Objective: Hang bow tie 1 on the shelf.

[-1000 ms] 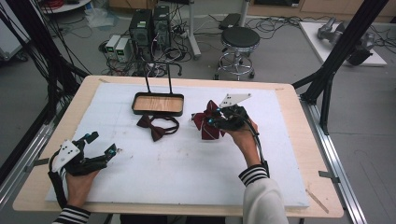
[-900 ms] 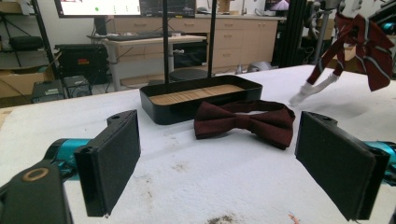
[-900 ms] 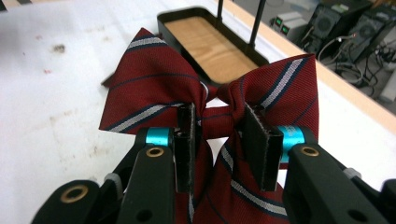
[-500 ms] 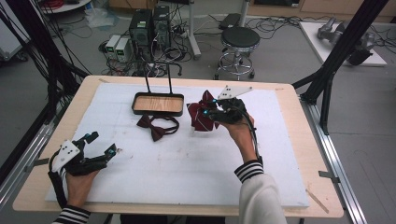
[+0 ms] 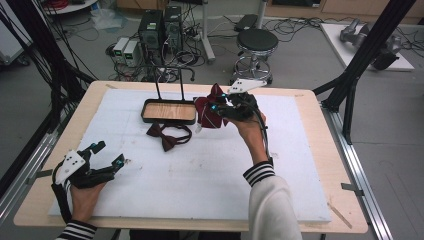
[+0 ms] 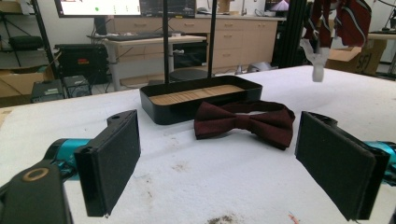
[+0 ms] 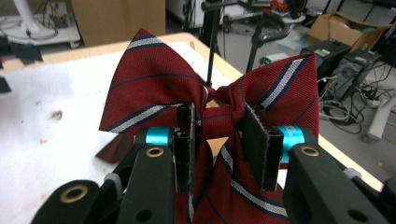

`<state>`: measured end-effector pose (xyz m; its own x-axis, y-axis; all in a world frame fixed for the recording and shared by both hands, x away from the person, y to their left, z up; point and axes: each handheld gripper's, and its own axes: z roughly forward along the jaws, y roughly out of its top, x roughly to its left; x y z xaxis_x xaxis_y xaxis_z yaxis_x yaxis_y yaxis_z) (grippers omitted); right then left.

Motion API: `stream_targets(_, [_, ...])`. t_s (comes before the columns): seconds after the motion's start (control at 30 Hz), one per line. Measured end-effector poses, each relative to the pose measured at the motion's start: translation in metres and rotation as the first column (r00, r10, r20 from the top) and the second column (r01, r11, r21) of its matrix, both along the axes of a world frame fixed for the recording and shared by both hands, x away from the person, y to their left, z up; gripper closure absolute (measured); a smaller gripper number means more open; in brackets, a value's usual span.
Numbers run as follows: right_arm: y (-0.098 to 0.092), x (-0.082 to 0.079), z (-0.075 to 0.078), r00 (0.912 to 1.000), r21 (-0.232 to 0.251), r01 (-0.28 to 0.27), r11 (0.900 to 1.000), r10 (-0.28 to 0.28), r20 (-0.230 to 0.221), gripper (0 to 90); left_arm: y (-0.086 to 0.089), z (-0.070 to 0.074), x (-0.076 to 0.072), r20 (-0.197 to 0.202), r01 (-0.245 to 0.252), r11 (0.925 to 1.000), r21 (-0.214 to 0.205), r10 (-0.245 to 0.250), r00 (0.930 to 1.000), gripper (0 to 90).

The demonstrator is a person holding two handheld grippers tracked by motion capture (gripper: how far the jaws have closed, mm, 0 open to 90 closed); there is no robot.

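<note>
Your left gripper (image 5: 107, 167) rests at the near desk (image 5: 200, 180) edge, fingers (image 6: 112, 163) spread wide and empty, aimed at the plain maroon bow tie (image 6: 245, 122) lying before the wooden-bottomed tray (image 5: 169, 111). Your right gripper (image 5: 220, 111) has its fingers clamped on the striped red bow tie (image 7: 210, 112) at the knot, so both wings hang free, raised just beside the tray's stand (image 5: 170, 80), likely for hanging.

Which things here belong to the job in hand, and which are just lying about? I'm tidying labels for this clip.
In the job:
- striped bow tie, clamped at its knot by the right gripper
- black tray with its rack
- plain dark bow tie on the table beside the tray

Lying about:
- stool
- computer towers
- left gripper, open and idle
</note>
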<state>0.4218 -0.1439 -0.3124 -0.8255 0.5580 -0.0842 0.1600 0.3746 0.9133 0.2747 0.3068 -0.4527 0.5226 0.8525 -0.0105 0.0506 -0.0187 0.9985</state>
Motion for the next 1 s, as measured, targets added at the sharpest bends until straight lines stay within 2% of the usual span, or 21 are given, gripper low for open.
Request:
stream_targets(0.3, [0.001, 0.01, 0.003, 0.9999, 0.055, 0.016, 0.9984, -0.016, 0.006, 67.0, 0.0, 0.0, 0.0, 0.006, 0.006, 1.0, 0.007, -0.006, 1.0, 14.6])
stream_targets(0.43, [0.002, 0.015, 0.004, 0.9998, 0.056, 0.01, 0.9984, -0.011, 0.016, 67.0, 0.0, 0.0, 0.0, 0.003, 0.005, 1.0, -0.004, -0.005, 1.0, 14.6])
stream_targets(0.57, [0.003, 0.021, 0.006, 0.9998, 0.119, -0.001, 0.9928, -0.001, 0.019, 66.9, 0.0, 0.0, 0.0, 0.004, 0.005, 1.0, -0.004, -0.005, 1.0, 14.6])
stream_targets(0.67, [0.007, 0.025, 0.006, 0.9996, 0.145, -0.016, 0.9893, 0.012, 0.025, 66.9, 0.0, 0.0, 0.0, 0.002, 0.006, 1.0, -0.004, -0.006, 1.0, 14.6])
stream_targets(0.83, [0.014, 0.032, 0.005, 0.9996, 0.146, -0.022, 0.989, 0.019, 0.023, 67.0, 0.0, 0.0, 0.0, 0.003, 0.004, 1.0, -0.001, -0.004, 1.0, 14.6])
stream_targets(0.9, [0.016, 0.036, 0.005, 0.9996, 0.163, -0.025, 0.9863, 0.022, 0.018, 67.0, 0.0, 0.0, 0.0, 0.003, 0.004, 1.0, -0.002, -0.004, 1.0, 14.6])
stream_targets(1.0, [0.02, 0.042, 0.007, 0.9996, 0.156, -0.02, 0.9876, 0.017, 0.02, 67.0, 0.0, 0.0, 0.001, -0.001, 0.004, 1.0, -0.002, -0.004, 1.0, 14.6])
